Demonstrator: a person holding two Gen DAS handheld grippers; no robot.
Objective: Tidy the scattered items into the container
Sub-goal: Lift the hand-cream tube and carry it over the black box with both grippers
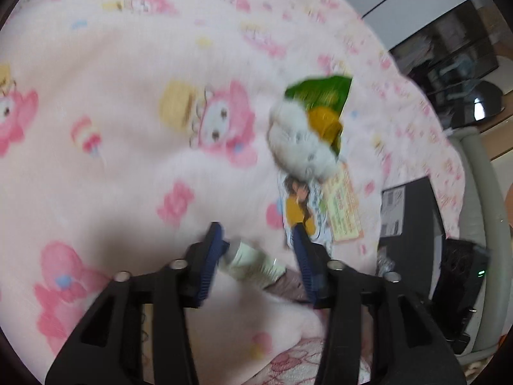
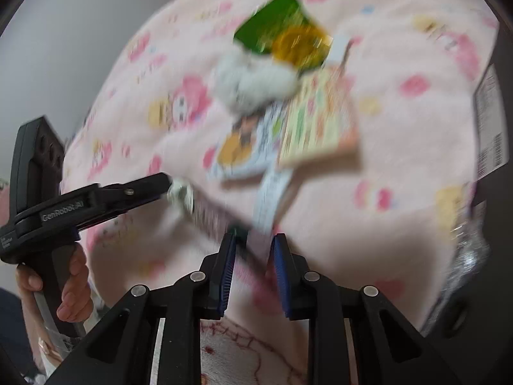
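While blur smears both views, the key relation reads ok: a long pale item (image 1: pixel 253 263) lies crosswise on the pink cartoon-print blanket (image 1: pixel 112 64), one end at each gripper. Its long axis runs from the left gripper (image 1: pixel 256 227) toward the right gripper (image 2: pixel 255 237).

- L jaws: released, pads stand wide. The item's pale end sits in the gap, near the left pad and clear of the other, so not pinched.
- R jaws: narrow gap with the item's dark end in it. Pressed or just lying there, can't tell because of blur.
- A hand (image 2: pixel 73 282) grips the L handle, seen from the right wrist.

Rest of the scatter is a pile ahead of both grippers: green snack packet (image 1: pixel 320 91), white plush toy (image 1: pixel 298 138) on top of it, illustrated booklets (image 1: pixel 320 205) just nearer. The L fingers sit nearest the booklets.

Container isn't identified. A dark box w/ white label (image 1: pixel 407 218) sits at the blanket edge, to the right of the pile — possibly it.

Writing: "GenRobot.AI" on the L gripper body. Booklet and box label text too smeared to read.
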